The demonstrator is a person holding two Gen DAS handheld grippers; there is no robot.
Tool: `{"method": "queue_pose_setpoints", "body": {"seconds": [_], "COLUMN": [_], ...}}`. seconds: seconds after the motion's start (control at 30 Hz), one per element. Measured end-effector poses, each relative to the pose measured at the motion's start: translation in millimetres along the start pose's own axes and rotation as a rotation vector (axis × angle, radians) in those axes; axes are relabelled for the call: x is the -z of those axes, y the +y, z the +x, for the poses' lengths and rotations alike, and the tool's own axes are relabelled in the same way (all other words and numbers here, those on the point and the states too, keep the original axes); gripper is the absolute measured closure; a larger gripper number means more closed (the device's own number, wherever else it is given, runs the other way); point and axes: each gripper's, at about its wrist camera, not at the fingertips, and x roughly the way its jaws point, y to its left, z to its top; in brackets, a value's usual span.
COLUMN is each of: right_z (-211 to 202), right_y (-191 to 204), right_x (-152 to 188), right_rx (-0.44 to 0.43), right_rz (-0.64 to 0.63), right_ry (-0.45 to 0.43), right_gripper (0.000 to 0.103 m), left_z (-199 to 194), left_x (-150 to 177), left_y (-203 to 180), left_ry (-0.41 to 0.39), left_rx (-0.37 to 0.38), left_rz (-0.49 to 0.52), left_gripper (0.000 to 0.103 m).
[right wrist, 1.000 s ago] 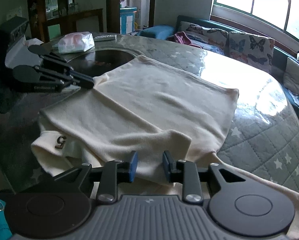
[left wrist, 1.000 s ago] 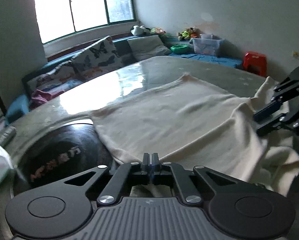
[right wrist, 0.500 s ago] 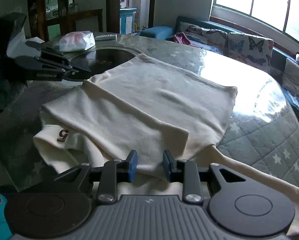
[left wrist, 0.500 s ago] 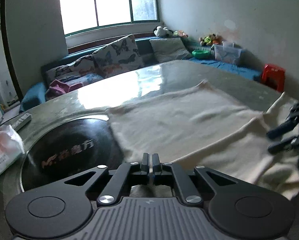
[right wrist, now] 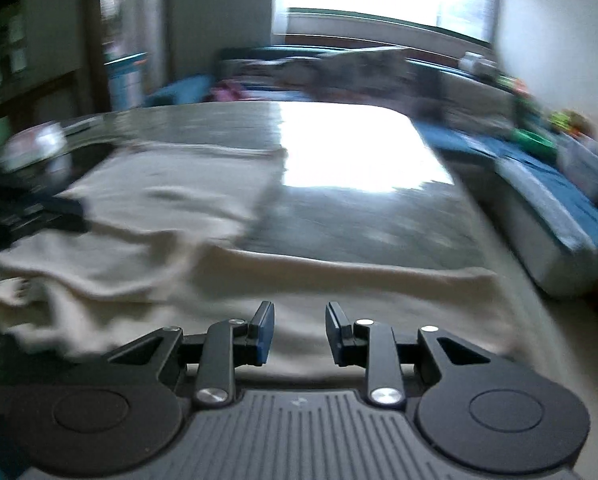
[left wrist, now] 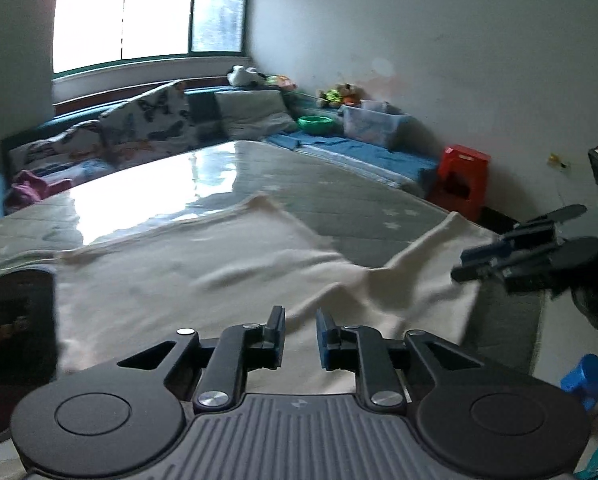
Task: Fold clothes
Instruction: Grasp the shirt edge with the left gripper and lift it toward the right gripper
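Released, the cream garment (left wrist: 203, 276) lies beneath both grippers' parted, empty fingers (left wrist: 275, 334), the left's opening.

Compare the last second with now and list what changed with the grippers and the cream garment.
The left gripper, shut on the cream garment a second ago, has let go; its jaws are opening with nothing between them. Both views swung sideways. The right gripper stays open, and the garment stays on the table.
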Motion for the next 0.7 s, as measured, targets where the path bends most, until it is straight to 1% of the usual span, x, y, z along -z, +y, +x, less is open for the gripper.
{"method": "queue_pose_setpoints", "body": {"seconds": [0.1, 0.17, 0.23, 0.33, 0.43, 0.57, 0.7], "right_z": [1, 3, 4, 7, 8, 9, 8], "right_y": [-35, -56, -71, -88, -99, -106, -106], "right_x": [8, 13, 16, 20, 23, 28, 29], "right_rx": [0.098, 0.146, 0.175, 0.207, 0.216, 0.232, 0.235], "right_rz": [0.089, 0.145, 0.189, 0.243, 0.288, 0.328, 0.331], "right_ry": [-0.003, -0.004, -0.005, -0.012, -0.018, -0.022, -0.033], "right_gripper": [0.075, 0.075, 0.075, 0.075, 0.075, 0.075, 0.076], "left_z": [9, 12, 15, 18, 19, 21, 23], "left_x": [1, 2, 3, 5, 5, 5, 7], "left_y": [-10, -15, -18, -23, -27, -31, -34], "left_ry": [0.017, 0.026, 0.035, 0.046, 0.053, 0.057, 0.065], "left_rx": [0.018, 0.026, 0.030, 0.030, 0.035, 0.038, 0.037], "left_rz": [0.004, 0.012, 0.014, 0.018, 0.021, 0.031, 0.039], "left_gripper": [0.084, 0.084, 0.084, 0.079, 0.079, 0.079, 0.076]}}
